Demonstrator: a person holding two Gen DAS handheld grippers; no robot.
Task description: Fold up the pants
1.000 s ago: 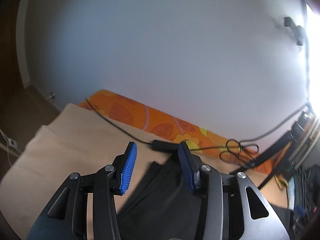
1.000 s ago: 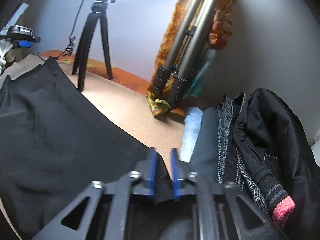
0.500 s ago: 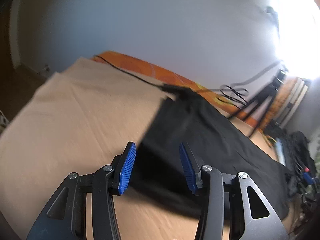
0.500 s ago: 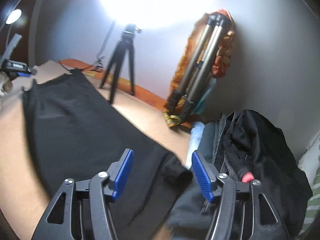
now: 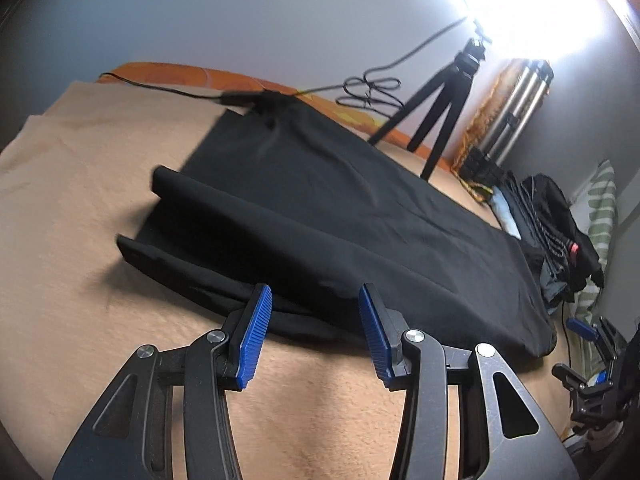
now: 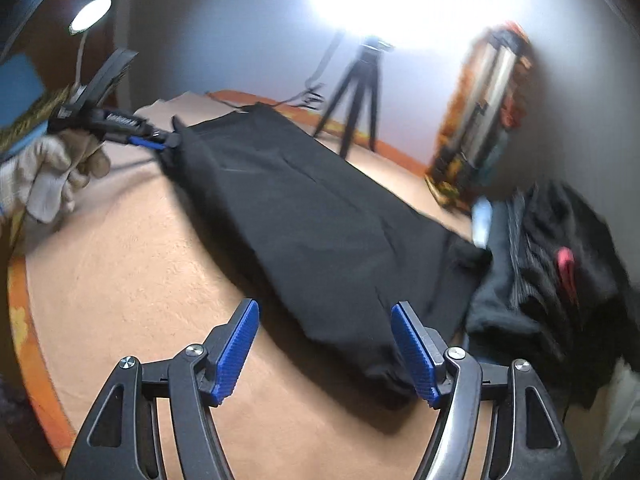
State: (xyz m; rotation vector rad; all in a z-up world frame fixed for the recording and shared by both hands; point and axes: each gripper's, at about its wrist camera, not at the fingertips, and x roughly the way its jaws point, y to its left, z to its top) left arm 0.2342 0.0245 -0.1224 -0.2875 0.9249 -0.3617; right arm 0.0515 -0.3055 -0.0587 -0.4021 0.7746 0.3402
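The black pants [image 5: 332,208] lie flat and stretched out on the tan blanket [image 5: 72,240], one leg on top of the other, the cuffs toward the left. My left gripper [image 5: 314,332] is open and empty, just short of the near edge of the pants. My right gripper [image 6: 326,350] is open and empty at the near edge of the pants [image 6: 320,216], close to their waist end. The left gripper also shows in the right wrist view [image 6: 158,142], held by a gloved hand, by the cuff end.
A small black tripod [image 5: 444,116] and a cable stand at the blanket's far edge. A folded silver tripod [image 5: 512,108] leans on the wall. A pile of dark clothes [image 6: 560,264] lies right of the pants. An orange patterned sheet [image 5: 168,72] shows under the blanket.
My right gripper let go of the pants and opened wide. Both grippers pulled back toward the near edge, and the pants now lie spread flat on the blanket.
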